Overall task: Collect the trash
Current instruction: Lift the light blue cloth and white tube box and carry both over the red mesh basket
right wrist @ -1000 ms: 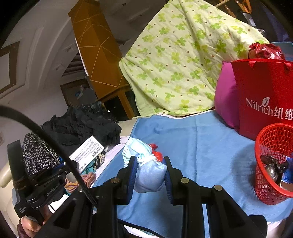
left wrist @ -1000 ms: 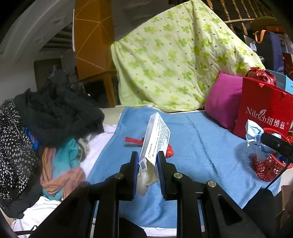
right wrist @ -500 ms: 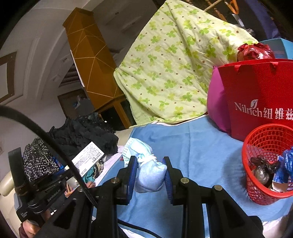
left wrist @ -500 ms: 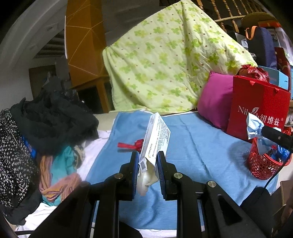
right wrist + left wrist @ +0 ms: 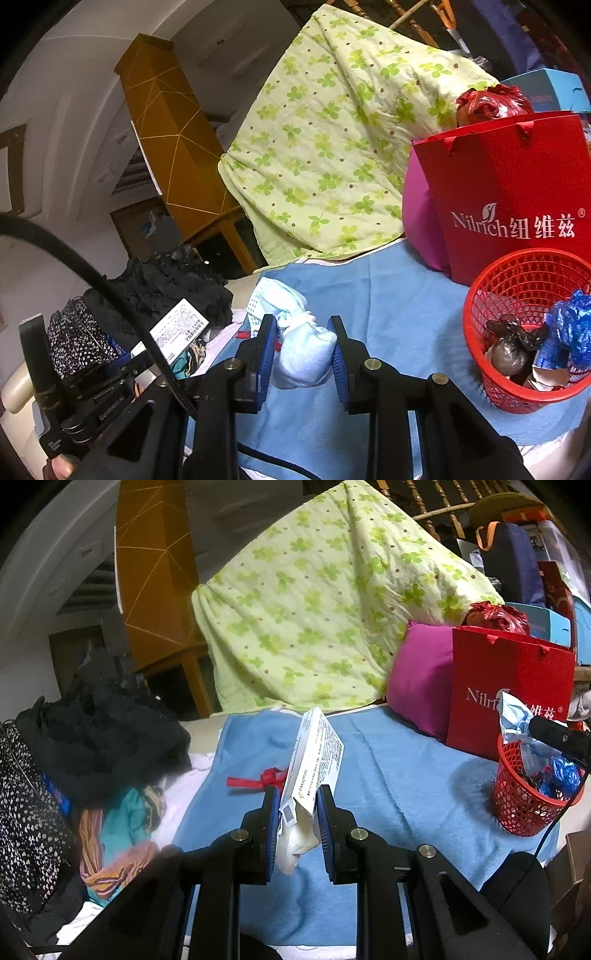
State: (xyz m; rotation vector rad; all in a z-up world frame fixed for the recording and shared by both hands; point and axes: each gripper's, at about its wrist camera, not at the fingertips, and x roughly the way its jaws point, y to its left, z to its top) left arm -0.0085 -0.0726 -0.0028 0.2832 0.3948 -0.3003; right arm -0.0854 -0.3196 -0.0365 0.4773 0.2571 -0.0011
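Note:
My left gripper [image 5: 297, 805] is shut on a white printed carton [image 5: 314, 760] with crumpled white paper below it, held above the blue blanket [image 5: 388, 775]. My right gripper [image 5: 302, 339] is shut on a wad of light blue tissue [image 5: 299, 343]; in the left wrist view that wad [image 5: 517, 720] hangs over the red mesh basket [image 5: 524, 805]. The basket [image 5: 517, 295] at right holds a black tied bag [image 5: 511, 347] and blue crumpled plastic [image 5: 570, 325]. A red ribbon scrap [image 5: 258, 779] lies on the blanket.
A red Nilrich paper bag [image 5: 509, 192] and magenta pillow [image 5: 417, 679] stand behind the basket. A green clover quilt [image 5: 325, 602] is draped at the back. A pile of dark and coloured clothes [image 5: 92, 760] fills the left side.
Both grippers have moved right toward the basket with their loads. The basket has grown larger in the right wrist view and the tissue wad now hangs over it.

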